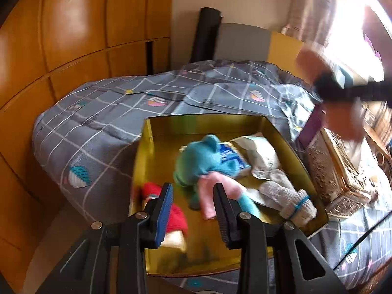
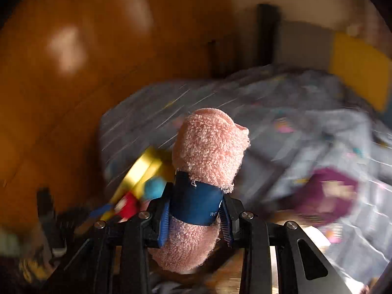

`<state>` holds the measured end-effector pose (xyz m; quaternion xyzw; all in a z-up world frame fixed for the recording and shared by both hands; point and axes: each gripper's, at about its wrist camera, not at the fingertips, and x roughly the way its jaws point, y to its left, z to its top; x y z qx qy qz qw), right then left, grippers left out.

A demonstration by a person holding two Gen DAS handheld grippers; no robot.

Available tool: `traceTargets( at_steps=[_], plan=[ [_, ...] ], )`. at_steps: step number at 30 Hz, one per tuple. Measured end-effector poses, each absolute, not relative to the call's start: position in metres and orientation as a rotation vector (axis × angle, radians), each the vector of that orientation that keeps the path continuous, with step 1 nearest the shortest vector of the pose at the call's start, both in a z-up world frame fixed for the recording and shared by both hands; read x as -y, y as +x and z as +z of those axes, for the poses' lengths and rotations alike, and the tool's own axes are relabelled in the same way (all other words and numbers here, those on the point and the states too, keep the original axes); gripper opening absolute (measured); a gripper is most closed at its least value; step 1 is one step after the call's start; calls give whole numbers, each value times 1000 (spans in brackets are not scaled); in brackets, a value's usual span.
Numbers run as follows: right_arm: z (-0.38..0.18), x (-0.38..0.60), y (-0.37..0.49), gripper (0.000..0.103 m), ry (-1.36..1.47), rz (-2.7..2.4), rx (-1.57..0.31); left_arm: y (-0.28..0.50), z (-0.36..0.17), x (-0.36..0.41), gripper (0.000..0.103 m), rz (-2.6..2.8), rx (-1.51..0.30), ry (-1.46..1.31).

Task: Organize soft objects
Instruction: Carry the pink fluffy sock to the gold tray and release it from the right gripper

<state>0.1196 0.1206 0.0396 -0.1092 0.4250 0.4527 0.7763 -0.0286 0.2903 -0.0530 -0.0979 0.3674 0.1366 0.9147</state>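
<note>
Over the bed point(image 1: 98, 132), our right gripper point(image 2: 194, 216) is clamped on the rolled pink towel point(image 2: 208, 147); left gripper point(image 1: 193, 210) hangs apart, empty, over the gold box point(image 1: 291, 152). We'd lower the towel into the box's bare corner before letting go.

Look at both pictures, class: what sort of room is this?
Most likely a bedroom: a grey grid-patterned quilt covers a bed, glossy orange-brown wooden wardrobe doors line the wall, and a pale curtain hangs by a bright window.
</note>
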Motion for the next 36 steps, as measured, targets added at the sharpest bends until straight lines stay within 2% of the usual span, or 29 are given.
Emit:
traceTargets(
  at_steps=[9, 12, 14, 19, 26, 36],
  plan=[
    [-66, -205, 117, 36, -381, 907, -1069, -31, -59, -303, 34, 304, -754, -230],
    [-84, -210, 118, 42, -419, 874, -1065, -31, -61, -305, 34, 312, -758, -237],
    [-87, -205, 119, 61, -408, 857, -1048, -31, -61, -308, 34, 321, -759, -246],
    [-71, -191, 116, 62, -364, 856, -1008, -32, -60, -307, 37, 332, -759, -252],
    [-44, -163, 102, 69, -320, 811, -904, -32, -51, -295, 37, 321, -747, -212],
    [-16, -118, 78, 70, -270, 738, -769, -32, -39, -273, 37, 295, -730, -139]
  ],
)
